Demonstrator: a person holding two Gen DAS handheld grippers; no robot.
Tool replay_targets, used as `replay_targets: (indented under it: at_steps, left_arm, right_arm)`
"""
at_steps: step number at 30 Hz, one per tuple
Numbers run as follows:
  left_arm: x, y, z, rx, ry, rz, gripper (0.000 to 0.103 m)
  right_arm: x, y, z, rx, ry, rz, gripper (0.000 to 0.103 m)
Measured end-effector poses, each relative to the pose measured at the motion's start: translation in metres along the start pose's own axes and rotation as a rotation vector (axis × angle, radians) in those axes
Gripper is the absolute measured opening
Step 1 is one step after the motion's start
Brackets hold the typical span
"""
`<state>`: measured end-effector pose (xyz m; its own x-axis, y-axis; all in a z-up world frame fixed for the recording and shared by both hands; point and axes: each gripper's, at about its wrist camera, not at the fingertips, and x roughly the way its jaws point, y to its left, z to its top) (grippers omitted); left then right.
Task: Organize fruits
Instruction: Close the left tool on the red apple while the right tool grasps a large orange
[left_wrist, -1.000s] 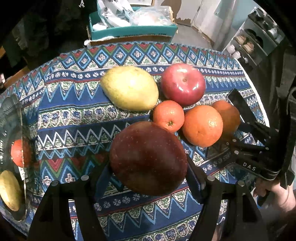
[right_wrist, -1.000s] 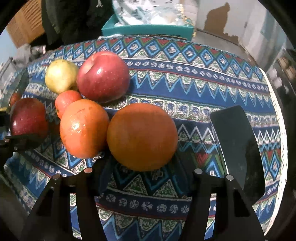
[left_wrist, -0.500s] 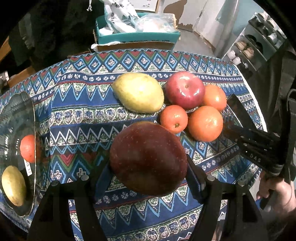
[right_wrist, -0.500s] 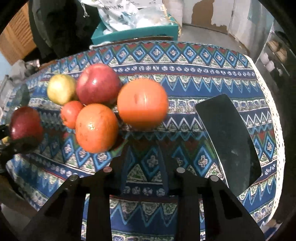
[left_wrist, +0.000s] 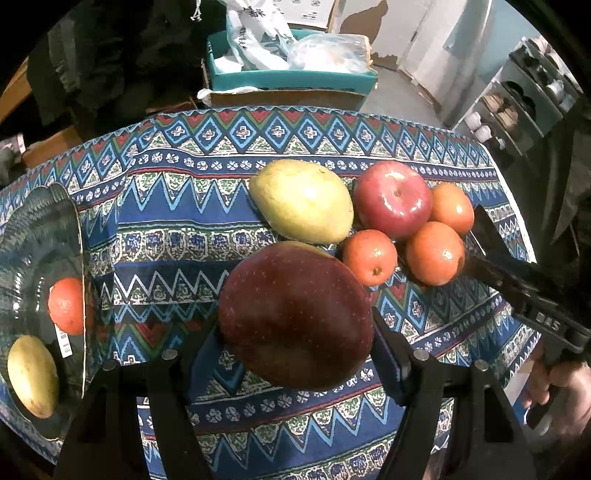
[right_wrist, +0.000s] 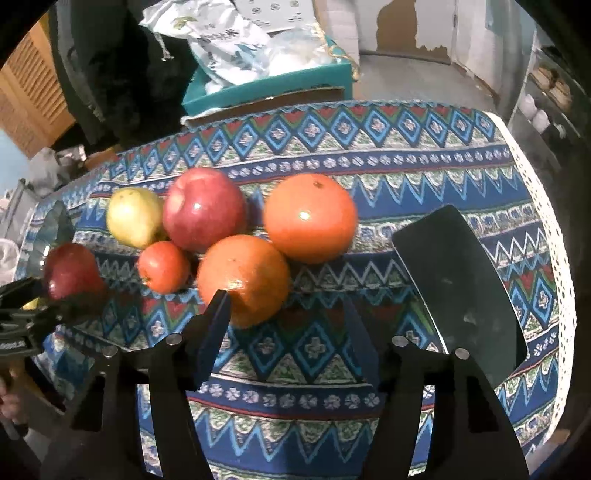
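Observation:
My left gripper (left_wrist: 295, 339) is shut on a dark red apple (left_wrist: 295, 314), held above the patterned tablecloth (left_wrist: 166, 229). A glass bowl (left_wrist: 22, 236) at the far left holds an orange (left_wrist: 66, 306) and a yellow fruit (left_wrist: 31, 380). On the cloth lie a green-yellow mango (left_wrist: 301, 201), a red apple (left_wrist: 393, 199) and three oranges (left_wrist: 436, 253). My right gripper (right_wrist: 288, 314) is open and empty, just in front of the nearest orange (right_wrist: 243, 278); a bigger orange (right_wrist: 310, 218) sits behind.
A black flat object (right_wrist: 461, 291) lies on the cloth at the right, near the table's lace edge (right_wrist: 554, 258). A teal box (left_wrist: 291, 74) with bags stands beyond the far edge. Shelves (left_wrist: 524, 92) stand at the back right.
My right gripper let go of the big orange, which now rests on the cloth, and pulled back and opened. My left gripper rose with the dark red apple.

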<state>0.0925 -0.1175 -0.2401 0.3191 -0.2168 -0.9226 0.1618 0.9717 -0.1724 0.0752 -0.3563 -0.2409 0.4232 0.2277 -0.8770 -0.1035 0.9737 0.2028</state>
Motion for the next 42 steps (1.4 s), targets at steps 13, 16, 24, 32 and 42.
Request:
replay_targets:
  at_steps: [13, 16, 24, 32, 42]
  left_arm:
    - [-0.002, 0.01, -0.001, -0.005, -0.003, 0.004, 0.075]
    - [-0.003, 0.014, -0.003, -0.009, -0.004, 0.006, 0.074]
    - [-0.008, 0.019, -0.003, -0.013, -0.012, 0.005, 0.075]
    - [-0.024, 0.018, -0.003, -0.01, -0.044, -0.002, 0.075]
    - [-0.05, 0.017, -0.007, 0.011, -0.102, 0.004, 0.075]
  right_arm:
    - [0.041, 0.029, 0.011, -0.059, 0.06, -0.004, 0.073]
    - [0.055, 0.028, 0.011, -0.038, 0.092, -0.012, 0.072]
    - [0.064, 0.036, 0.009, -0.071, 0.08, -0.058, 0.066]
    - [0.045, 0.046, -0.001, -0.094, 0.031, -0.094, 0.065]
    - [-0.007, 0.06, 0.007, -0.106, -0.094, -0.095, 0.065]
